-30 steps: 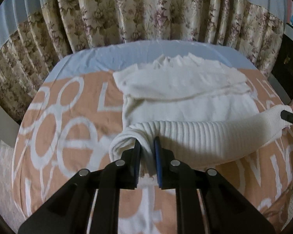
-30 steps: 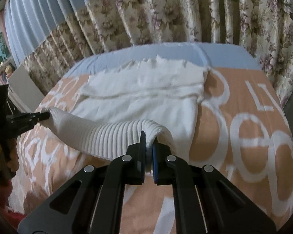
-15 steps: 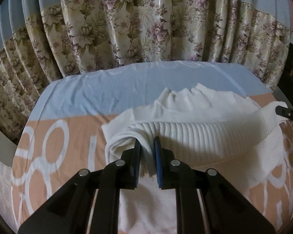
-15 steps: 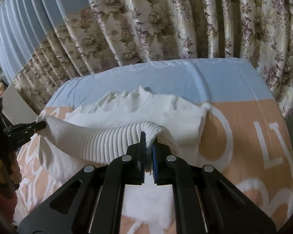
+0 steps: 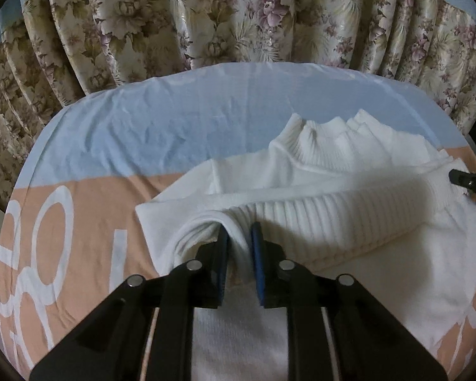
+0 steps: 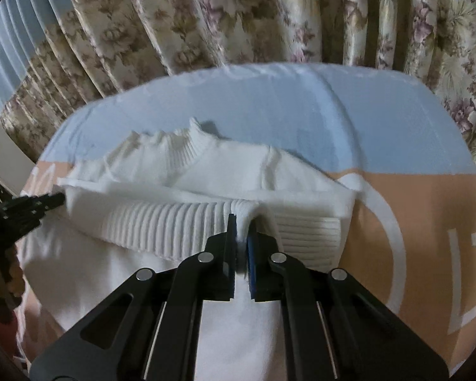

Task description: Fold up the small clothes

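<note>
A white knit sweater (image 5: 333, 171) lies on the bed, its collar toward the curtains. Its ribbed hem (image 5: 327, 219) is carried up over the body toward the collar. My left gripper (image 5: 239, 238) is shut on the hem's left corner. My right gripper (image 6: 241, 225) is shut on the hem's right corner; the sweater also shows in the right wrist view (image 6: 225, 171). The right gripper's tip shows at the right edge of the left wrist view (image 5: 469, 182), and the left gripper at the left edge of the right wrist view (image 6: 25, 209).
The bed (image 5: 161, 127) has a blue band at the far side and a peach sheet with white letters (image 6: 428, 209) nearer me. Floral curtains (image 5: 238, 16) hang close behind the bed's far edge.
Both grippers have carried the ribbed hem forward over the sweater's body, from near its bottom to close by the collar. The fold now covers the lower half.
</note>
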The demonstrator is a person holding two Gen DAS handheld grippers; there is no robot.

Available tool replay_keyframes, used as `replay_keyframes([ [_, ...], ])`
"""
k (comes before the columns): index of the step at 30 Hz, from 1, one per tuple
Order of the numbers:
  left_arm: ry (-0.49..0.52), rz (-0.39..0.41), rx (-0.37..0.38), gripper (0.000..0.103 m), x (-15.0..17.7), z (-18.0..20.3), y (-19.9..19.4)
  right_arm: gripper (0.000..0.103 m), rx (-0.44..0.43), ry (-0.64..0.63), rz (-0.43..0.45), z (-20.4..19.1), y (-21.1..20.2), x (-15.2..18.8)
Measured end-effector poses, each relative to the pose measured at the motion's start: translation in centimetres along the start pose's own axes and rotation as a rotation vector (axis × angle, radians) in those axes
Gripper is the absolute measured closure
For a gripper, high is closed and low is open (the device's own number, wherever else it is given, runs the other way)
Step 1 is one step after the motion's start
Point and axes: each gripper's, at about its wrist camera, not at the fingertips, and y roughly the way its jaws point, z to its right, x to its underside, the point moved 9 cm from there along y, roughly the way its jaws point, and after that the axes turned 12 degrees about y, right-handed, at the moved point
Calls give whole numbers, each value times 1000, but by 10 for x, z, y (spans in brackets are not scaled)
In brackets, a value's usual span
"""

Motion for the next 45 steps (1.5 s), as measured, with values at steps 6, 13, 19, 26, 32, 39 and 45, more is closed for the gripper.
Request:
replay_keyframes([
  [6, -27, 48, -56, 27, -15, -25, -20, 62, -79, 61, 13, 1, -7, -10],
  [13, -156, 73, -110, 25, -10, -77, -46, 46, -49, 109, 134, 22, -44, -22],
  [19, -132, -16, -79, 26, 34, -54, -39, 47, -1, 104, 46, 31, -32, 16],
  [26, -96, -43, -112, 51, 51, -37, -30, 96, 62, 19, 76, 27, -36, 29],
  [32, -63, -39, -141, 50, 52, -35, -25, 96, 151, -49, 119, 39, -34, 21],
  [39, -76, -24, -142, 48, 49, -38, -36, 59, 50, 3, 127, 34, -46, 32],
  [45, -46, 6, -134, 40, 54, -25, -65, 59, 26, -11, 117, 17, -73, 56],
])
